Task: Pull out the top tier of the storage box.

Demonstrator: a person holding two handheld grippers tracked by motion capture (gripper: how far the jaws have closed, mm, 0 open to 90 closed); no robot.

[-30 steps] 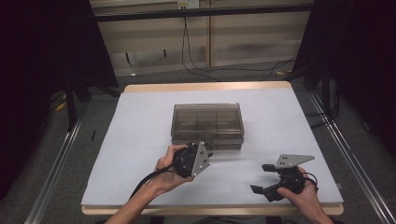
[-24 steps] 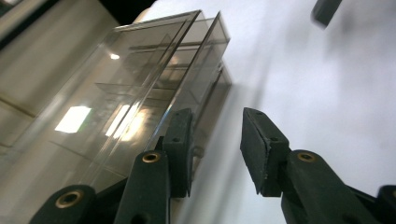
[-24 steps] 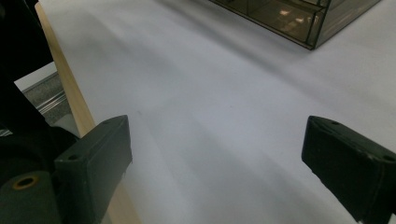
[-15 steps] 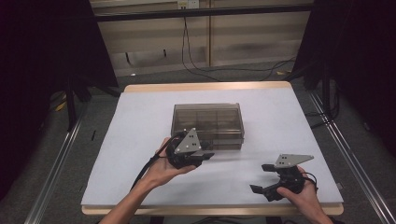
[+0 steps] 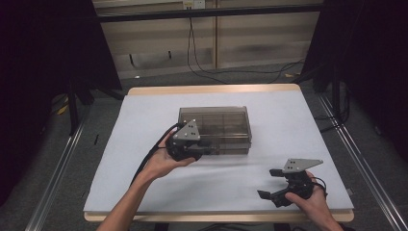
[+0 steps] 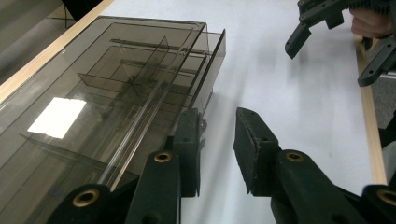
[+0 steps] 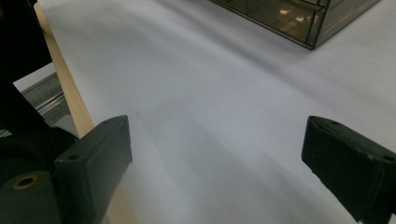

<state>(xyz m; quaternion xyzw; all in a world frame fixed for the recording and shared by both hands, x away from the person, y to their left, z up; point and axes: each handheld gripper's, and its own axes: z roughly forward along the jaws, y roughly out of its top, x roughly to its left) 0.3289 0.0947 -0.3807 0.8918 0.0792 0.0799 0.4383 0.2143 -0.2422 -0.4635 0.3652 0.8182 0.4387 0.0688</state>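
Observation:
A smoky see-through box with inner dividers stands at the middle of the white table. My left gripper is at the box's near left corner, pointing along its front wall. In the left gripper view the gripper has its jaws a narrow gap apart, with bare table between them. One finger rests right beside the box wall. My right gripper sits near the table's front right edge, its jaws wide open over bare table.
The wooden table edge runs close beside the right gripper's jaw. A corner of the box lies farther off. Dark stands and cables lie on the floor behind the table.
My left gripper has moved forward and right to the box's front left corner, turning to lie along its front wall. The right gripper has stayed put.

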